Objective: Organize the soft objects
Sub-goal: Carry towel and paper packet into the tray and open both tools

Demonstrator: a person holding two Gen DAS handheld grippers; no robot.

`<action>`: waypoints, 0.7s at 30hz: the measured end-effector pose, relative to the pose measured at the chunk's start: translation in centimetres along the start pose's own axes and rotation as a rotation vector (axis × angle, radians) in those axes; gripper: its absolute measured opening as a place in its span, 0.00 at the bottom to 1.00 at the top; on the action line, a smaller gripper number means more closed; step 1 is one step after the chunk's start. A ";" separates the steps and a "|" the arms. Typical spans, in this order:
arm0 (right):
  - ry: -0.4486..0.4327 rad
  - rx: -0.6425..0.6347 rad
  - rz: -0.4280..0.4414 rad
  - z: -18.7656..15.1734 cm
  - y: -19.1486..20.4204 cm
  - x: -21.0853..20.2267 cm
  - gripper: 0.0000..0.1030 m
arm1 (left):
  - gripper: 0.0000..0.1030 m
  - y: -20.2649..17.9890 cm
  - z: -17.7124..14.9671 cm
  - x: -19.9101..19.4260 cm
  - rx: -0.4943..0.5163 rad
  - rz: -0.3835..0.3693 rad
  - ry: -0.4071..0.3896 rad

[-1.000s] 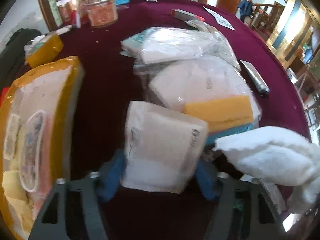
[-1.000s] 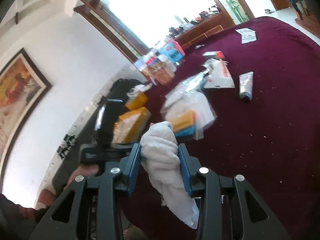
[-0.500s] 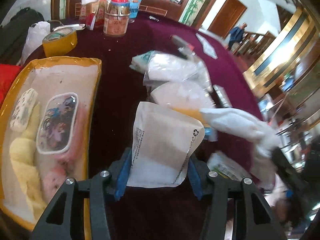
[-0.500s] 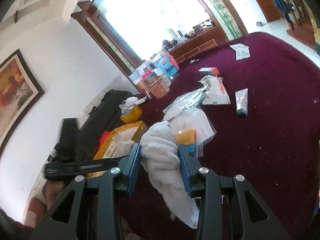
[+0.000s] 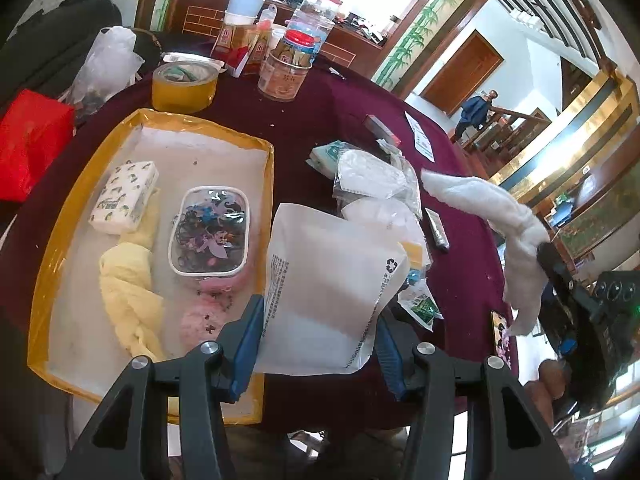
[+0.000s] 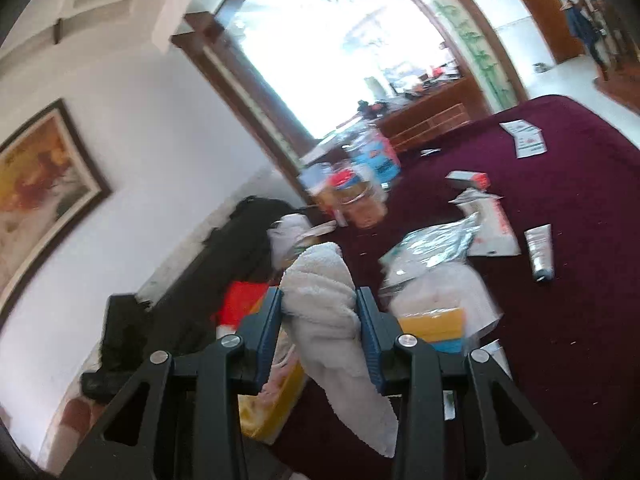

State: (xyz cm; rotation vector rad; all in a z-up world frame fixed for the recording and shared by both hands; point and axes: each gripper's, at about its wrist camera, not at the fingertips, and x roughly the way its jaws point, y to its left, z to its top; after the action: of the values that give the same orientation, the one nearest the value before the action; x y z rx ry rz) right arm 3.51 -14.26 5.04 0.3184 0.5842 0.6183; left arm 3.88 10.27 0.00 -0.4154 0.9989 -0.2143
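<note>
My left gripper (image 5: 316,332) is shut on a flat white packet (image 5: 328,296) and holds it above the table, just right of the yellow-rimmed tray (image 5: 72,216). The tray holds a tissue pack (image 5: 124,196), a yellow cloth (image 5: 128,296), a clear pouch of hair ties (image 5: 210,236) and a pink soft item (image 5: 200,316). My right gripper (image 6: 320,320) is shut on a white towel (image 6: 324,300), which hangs down; the towel also shows at the right of the left wrist view (image 5: 492,216), in the air.
On the maroon table (image 5: 320,120) lie bagged white soft goods (image 5: 372,176), a yellow sponge (image 6: 432,324), a tube (image 6: 540,252), a tape roll (image 5: 184,88), jars (image 5: 288,68) and cartons. A red bag (image 5: 28,144) sits left of the tray.
My left gripper has lifted the white packet and swung left, bringing the tray fully into view. My right gripper has carried the towel up and toward the tray.
</note>
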 end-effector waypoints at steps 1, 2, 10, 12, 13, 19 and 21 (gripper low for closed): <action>-0.003 0.005 -0.001 0.2 -0.1 0.0 0.35 | 0.53 0.1 0.0 0.0 -0.003 -0.003 -0.002; -0.002 0.018 0.019 0.4 -0.4 0.0 0.35 | 0.53 0.1 0.0 -0.2 -0.006 -0.006 -0.006; 0.082 0.037 0.056 -0.4 1.7 3.4 0.36 | 0.54 3.6 0.6 -2.2 -0.050 0.062 -0.046; 0.118 0.014 0.055 -1.1 2.9 5.0 0.36 | 0.54 4.9 0.9 -2.5 -0.065 0.090 -0.048; 0.136 0.003 0.048 -1.5 3.6 6.0 0.36 | 0.54 5.6 1.0 -2.6 -0.071 0.103 -0.047; 0.244 0.014 0.035 -2.5 5.9 13.0 0.36 | 0.54 8.8 1.3 -2.8 -0.088 0.166 -0.024; 0.267 0.017 0.026 -2.7 6.4 15.1 0.36 | 0.54 9.7 1.3 -2.5 -0.095 0.184 -0.004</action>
State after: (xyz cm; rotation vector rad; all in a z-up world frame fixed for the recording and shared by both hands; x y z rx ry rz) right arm 9.05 0.38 -0.49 0.2615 0.8426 0.6861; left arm 3.52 20.24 -1.66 -0.4074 1.0392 -0.0003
